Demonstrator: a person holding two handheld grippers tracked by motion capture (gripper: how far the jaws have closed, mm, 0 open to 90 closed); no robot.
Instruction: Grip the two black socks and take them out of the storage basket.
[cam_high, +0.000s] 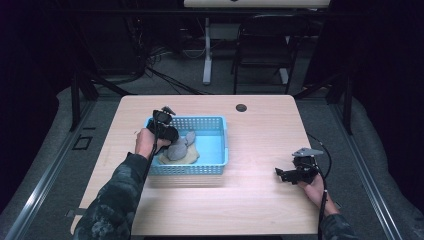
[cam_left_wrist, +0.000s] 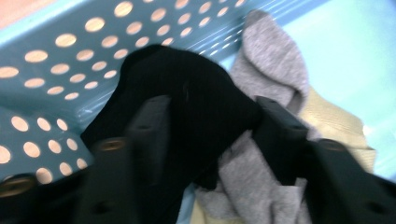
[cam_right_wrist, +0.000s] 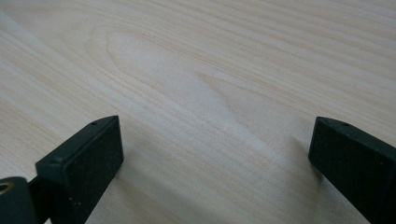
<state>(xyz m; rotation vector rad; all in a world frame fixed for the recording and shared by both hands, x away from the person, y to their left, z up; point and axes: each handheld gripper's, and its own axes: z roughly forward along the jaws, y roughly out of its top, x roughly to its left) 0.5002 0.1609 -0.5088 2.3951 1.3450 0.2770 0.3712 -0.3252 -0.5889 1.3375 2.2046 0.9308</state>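
Left gripper (cam_left_wrist: 205, 121) sits in the blue basket (cam_high: 215, 150), jaws half closed around the black sock (cam_left_wrist: 187, 93). Right gripper (cam_right_wrist: 215, 149) rests wide open, empty, above the table (cam_right_wrist: 196, 70).

I see the basket (cam_high: 220, 145) left of centre on the table (cam_high: 260, 195), socks (cam_high: 179, 149) piled inside at its left end.

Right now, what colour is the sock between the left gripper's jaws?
Black sock, clearest in the left gripper view.
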